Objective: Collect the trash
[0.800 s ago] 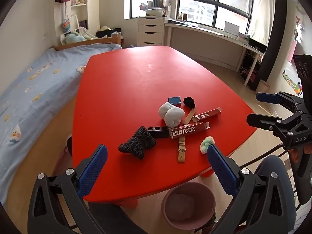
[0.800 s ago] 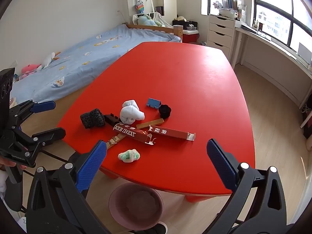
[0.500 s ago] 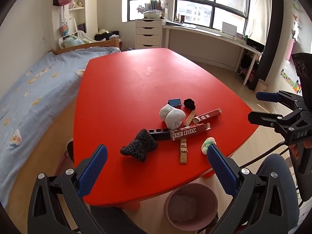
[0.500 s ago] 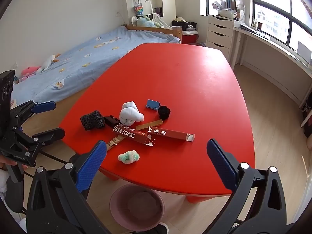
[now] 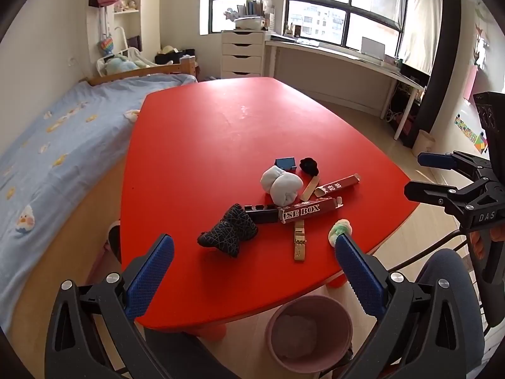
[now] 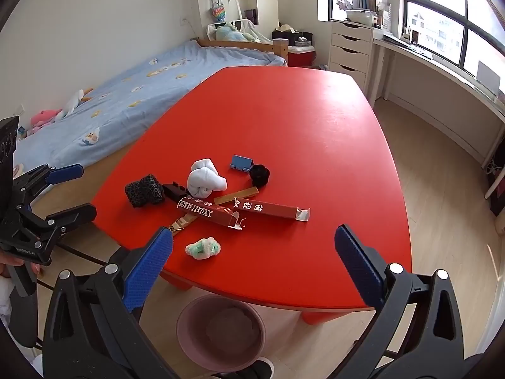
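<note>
A pile of items lies near the front edge of the red table (image 5: 202, 132) (image 6: 315, 120): two long dark-red boxes (image 5: 311, 212) (image 6: 271, 210), a white cloth bundle (image 5: 282, 184) (image 6: 203, 178), a black patterned bundle (image 5: 228, 232) (image 6: 144, 190), a green-white crumpled wad (image 5: 340, 230) (image 6: 203, 248), a small blue box (image 5: 285, 162) (image 6: 241, 161), a black ball (image 5: 308, 165) (image 6: 259, 174) and a gold clip (image 5: 298, 243). My left gripper (image 5: 252, 271) hovers open before the pile, holding nothing. My right gripper (image 6: 252, 267) is open too, empty, above the table edge. A pink bin (image 5: 307, 331) (image 6: 221, 331) stands on the floor below.
A bed with a blue cover (image 5: 41, 145) (image 6: 120, 101) runs along the table's left. White drawers (image 5: 241, 53) and a long desk under the windows (image 5: 347, 60) stand at the back. A person's knee (image 5: 448, 271) shows at the right.
Both grippers have drifted slightly; the scene sits a little lower in the left wrist view. Nothing on the table has moved.
</note>
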`<move>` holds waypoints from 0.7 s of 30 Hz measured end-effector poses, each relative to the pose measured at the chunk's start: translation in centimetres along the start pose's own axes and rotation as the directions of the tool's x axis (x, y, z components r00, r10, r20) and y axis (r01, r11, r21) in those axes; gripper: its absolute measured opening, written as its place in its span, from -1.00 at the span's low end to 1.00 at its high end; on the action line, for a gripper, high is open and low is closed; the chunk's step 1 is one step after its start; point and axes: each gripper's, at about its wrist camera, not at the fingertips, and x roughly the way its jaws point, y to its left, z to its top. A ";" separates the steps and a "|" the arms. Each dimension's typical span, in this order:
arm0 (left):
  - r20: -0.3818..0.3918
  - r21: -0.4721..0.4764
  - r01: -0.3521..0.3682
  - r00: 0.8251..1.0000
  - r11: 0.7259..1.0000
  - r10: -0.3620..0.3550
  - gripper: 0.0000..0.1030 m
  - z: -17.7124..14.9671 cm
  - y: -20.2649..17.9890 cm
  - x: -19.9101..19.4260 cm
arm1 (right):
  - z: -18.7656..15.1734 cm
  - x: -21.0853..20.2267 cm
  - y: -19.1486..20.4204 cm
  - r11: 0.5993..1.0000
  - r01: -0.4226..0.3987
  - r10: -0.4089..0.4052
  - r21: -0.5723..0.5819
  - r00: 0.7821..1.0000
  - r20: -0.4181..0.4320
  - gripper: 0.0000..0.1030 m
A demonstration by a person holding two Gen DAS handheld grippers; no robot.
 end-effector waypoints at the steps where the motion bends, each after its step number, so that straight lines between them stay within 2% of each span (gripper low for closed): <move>1: 0.004 0.000 -0.003 1.000 1.000 0.003 0.90 0.0 0.0 -0.1 | -0.1 0.0 0.1 1.000 0.008 -0.008 -0.002 1.000 0.002 0.95; 21: 0.009 -0.018 0.001 1.000 1.000 -0.001 0.90 0.0 0.3 -0.9 | -0.3 -0.9 0.2 1.000 0.019 -0.019 -0.011 1.000 0.004 0.95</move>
